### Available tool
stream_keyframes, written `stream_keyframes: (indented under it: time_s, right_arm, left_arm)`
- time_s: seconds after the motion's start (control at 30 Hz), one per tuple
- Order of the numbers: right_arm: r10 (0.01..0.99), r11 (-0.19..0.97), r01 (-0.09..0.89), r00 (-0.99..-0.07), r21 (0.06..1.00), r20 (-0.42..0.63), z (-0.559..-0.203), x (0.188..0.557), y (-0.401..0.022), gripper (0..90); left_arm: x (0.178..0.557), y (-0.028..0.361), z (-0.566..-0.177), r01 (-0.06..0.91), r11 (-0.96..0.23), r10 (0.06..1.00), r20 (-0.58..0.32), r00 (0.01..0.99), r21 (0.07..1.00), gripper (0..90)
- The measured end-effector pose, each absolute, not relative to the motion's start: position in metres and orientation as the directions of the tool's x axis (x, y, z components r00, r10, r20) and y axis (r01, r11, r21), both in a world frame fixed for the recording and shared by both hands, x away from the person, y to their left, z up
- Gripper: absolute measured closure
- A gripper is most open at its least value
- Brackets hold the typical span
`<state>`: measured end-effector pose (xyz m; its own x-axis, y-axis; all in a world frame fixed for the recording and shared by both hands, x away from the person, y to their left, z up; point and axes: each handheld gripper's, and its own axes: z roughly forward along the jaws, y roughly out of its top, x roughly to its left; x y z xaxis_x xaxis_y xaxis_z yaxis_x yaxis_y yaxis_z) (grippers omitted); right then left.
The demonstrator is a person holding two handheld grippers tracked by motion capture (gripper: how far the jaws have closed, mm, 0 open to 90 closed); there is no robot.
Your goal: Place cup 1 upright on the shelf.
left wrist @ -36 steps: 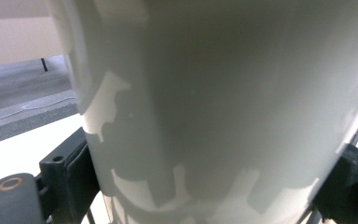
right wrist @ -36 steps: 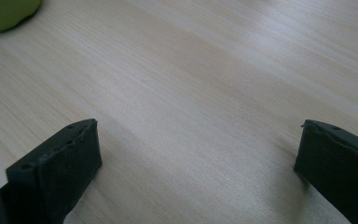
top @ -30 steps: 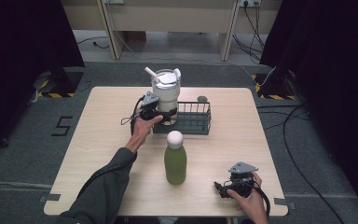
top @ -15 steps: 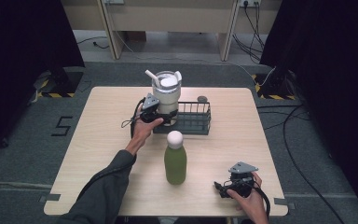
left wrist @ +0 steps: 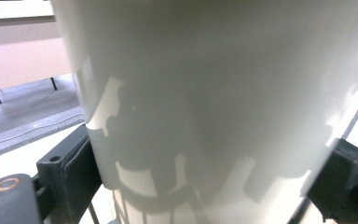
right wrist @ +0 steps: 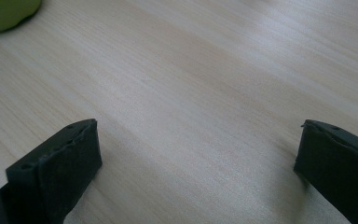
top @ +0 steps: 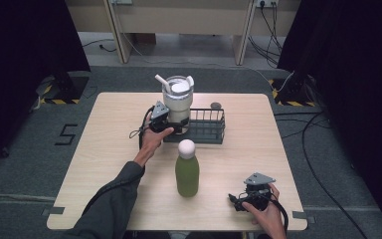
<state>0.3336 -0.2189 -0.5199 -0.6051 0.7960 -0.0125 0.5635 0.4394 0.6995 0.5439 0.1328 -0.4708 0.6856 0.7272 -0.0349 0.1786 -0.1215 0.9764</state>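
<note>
The left gripper (top: 171, 124) is clamped on the lower body of the white tumbler (top: 177, 102), one jaw on each side. The tumbler stands upright at the left end of the black wire basket (top: 206, 127). The right gripper (top: 238, 200) rests on the tabletop (top: 104, 149), jaws apart, near the green bottle (top: 187, 172).
</note>
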Motion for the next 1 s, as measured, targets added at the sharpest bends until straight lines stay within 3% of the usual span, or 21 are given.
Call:
stream_keyframes:
  time_s: [1.0]
  right_arm:
    - [0.795,0.44,0.563,-0.606,0.7,-0.012,-0.5199,0.3337,-0.2188,0.4]
  left_arm:
    - [0.5396,0.1387,-0.4714,0.174,-0.123,0.717,-0.034,0.696,0.977,10.1]
